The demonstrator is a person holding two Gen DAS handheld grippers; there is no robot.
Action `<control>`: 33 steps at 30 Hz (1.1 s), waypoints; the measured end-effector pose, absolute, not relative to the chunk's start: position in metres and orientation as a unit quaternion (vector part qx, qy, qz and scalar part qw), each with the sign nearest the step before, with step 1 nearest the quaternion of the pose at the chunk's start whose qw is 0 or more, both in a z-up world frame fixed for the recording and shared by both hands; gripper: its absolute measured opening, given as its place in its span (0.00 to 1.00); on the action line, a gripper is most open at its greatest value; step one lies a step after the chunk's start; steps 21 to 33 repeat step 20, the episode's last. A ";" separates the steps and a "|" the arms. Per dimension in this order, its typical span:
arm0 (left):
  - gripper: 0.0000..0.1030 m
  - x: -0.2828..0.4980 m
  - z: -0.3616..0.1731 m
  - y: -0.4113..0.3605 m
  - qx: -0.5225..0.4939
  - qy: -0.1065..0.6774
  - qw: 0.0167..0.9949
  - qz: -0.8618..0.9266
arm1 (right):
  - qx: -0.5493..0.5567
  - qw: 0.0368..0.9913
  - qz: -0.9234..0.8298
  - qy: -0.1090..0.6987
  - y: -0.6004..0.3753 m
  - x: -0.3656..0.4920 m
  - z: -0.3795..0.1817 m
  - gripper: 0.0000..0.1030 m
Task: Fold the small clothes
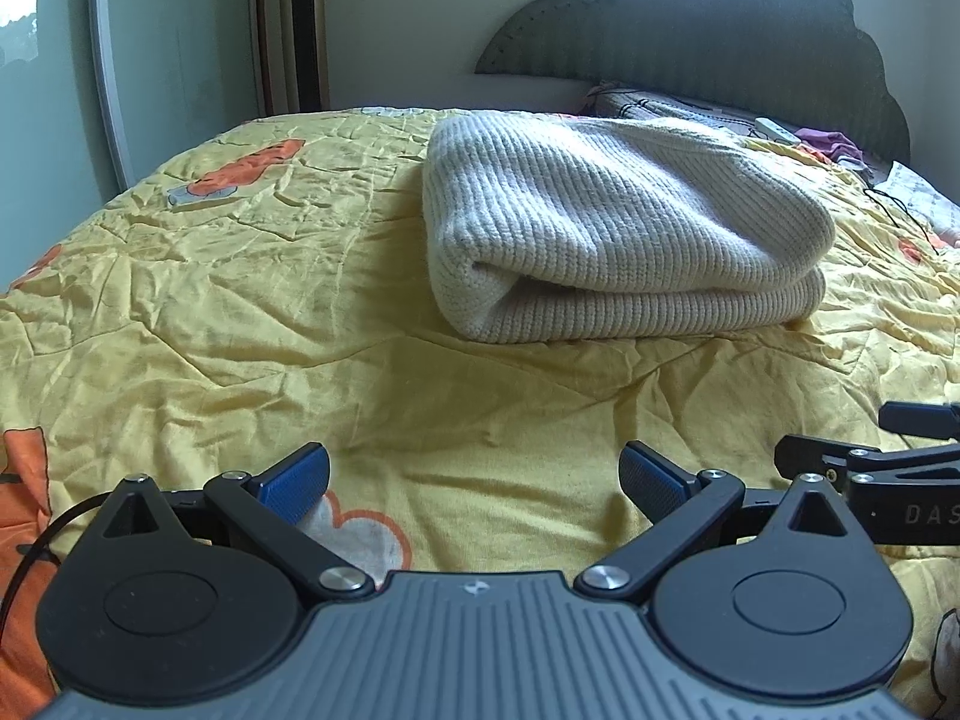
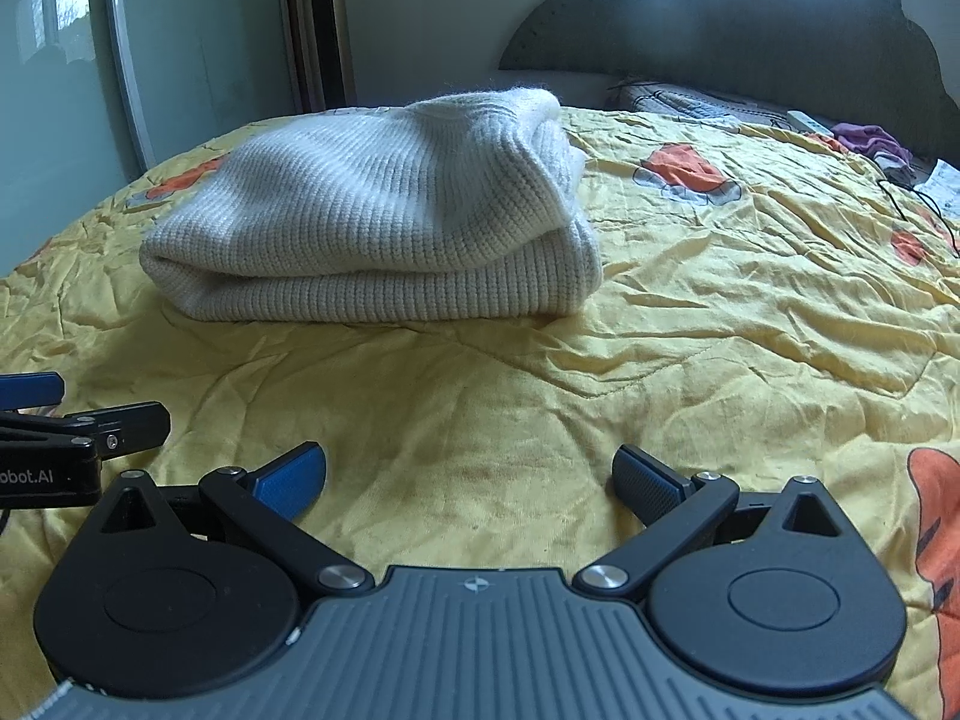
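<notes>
A cream ribbed knit sweater (image 1: pixel 618 234) lies folded in a thick bundle on the yellow quilt (image 1: pixel 240 300); it also shows in the right wrist view (image 2: pixel 384 222). My left gripper (image 1: pixel 474 480) is open and empty, low over the quilt, well short of the sweater. My right gripper (image 2: pixel 468 480) is open and empty too, level with the left one. Each gripper shows at the edge of the other's view: the right one (image 1: pixel 870 468) and the left one (image 2: pixel 66 438).
A dark scalloped headboard (image 1: pixel 720 42) stands at the far end with a patterned pillow (image 1: pixel 660 105), a purple cloth (image 2: pixel 870 141), a white remote (image 1: pixel 777 131) and a black cord (image 2: pixel 912 204). A tall fan heater (image 2: pixel 318 24) and a glass door (image 1: pixel 54 78) are at the left.
</notes>
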State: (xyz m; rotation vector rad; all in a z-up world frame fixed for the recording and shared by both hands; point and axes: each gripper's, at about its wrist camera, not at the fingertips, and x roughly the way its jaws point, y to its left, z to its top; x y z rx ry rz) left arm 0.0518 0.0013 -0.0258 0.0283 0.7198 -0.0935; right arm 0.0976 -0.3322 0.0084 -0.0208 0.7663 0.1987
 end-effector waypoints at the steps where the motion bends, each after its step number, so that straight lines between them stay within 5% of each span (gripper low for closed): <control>1: 1.00 0.051 -0.025 0.002 0.011 0.351 0.935 -0.044 | -0.003 0.922 0.099 0.373 -0.333 0.096 0.010 1.00; 33: 1.00 0.043 -0.017 0.006 0.017 0.325 0.945 -0.030 | 0.007 0.914 0.130 0.384 -0.327 0.082 0.016 1.00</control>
